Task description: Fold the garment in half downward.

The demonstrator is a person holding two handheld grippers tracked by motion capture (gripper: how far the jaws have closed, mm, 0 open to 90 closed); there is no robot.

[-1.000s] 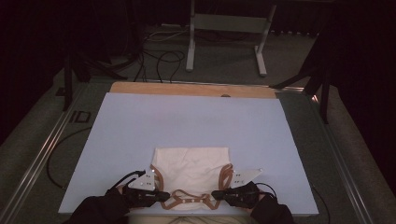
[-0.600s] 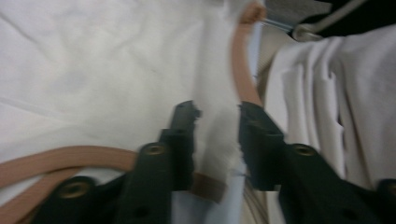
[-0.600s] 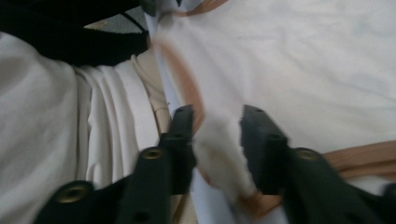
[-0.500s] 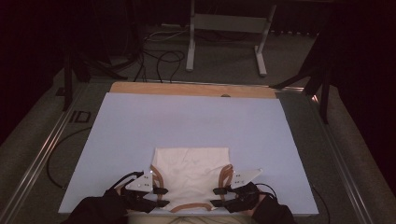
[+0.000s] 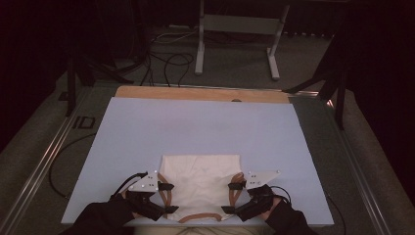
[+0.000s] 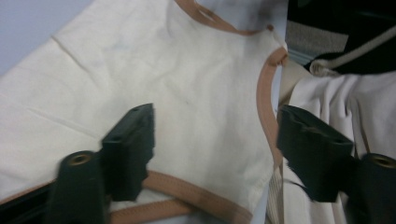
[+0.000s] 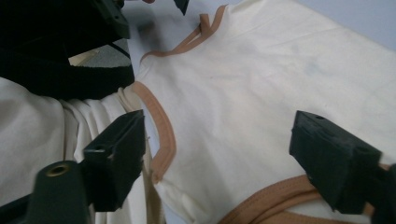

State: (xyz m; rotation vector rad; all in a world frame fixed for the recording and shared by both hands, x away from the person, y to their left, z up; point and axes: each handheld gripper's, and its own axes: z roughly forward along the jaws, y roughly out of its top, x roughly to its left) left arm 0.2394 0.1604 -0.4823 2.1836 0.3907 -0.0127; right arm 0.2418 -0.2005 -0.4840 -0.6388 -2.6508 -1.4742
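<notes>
A cream sleeveless top with tan trim lies flat on the pale blue table top, its neckline toward the near edge. My left gripper rests at the top's left shoulder strap, and my right gripper at the right strap. Both pairs of jaws have just been opening. In the left gripper view the left gripper stands open over the cloth, its pads not pressing. The right gripper is likewise open above the cream fabric and tan armhole trim.
A wooden strip borders the table's far edge. Beyond it stand metal frame legs and cables on the floor. A metal rail runs along the left side. The person's dark sleeves and light clothing sit at the near edge.
Both grippers were shut on the straps with the neckline pulled up and inward. Their jaws have opened, the straps dropped, and the top now lies flat.
</notes>
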